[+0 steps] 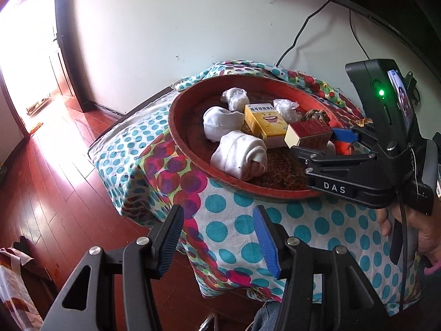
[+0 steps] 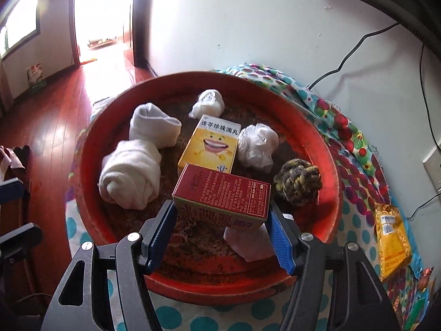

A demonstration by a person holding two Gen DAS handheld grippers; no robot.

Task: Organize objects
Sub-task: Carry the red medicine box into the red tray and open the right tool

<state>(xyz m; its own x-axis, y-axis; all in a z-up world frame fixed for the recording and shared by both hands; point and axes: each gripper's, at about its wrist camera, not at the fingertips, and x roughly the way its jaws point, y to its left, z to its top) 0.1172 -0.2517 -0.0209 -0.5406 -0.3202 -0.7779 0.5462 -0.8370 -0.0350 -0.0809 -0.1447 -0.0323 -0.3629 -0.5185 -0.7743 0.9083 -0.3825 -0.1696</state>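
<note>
Two grippers | left gripper (image 1: pixel 217 238) part-open, empty | right gripper (image 2: pixel 222 230) apparently gripping red box (image 2: pixel 220 193)

The left wrist view looks down from off the table's corner, farther back; the right wrist view hangs close over the round red tray (image 2: pixel 115 127), probably their only shared ground.

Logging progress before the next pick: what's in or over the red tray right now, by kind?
Rolled socks: 2
Crumpled plastic bags: 2
Cartons: 2, yellow, red in the right gripper
Rope knot: 1
Pale wad under the red carton: 1
Total: 8
</note>
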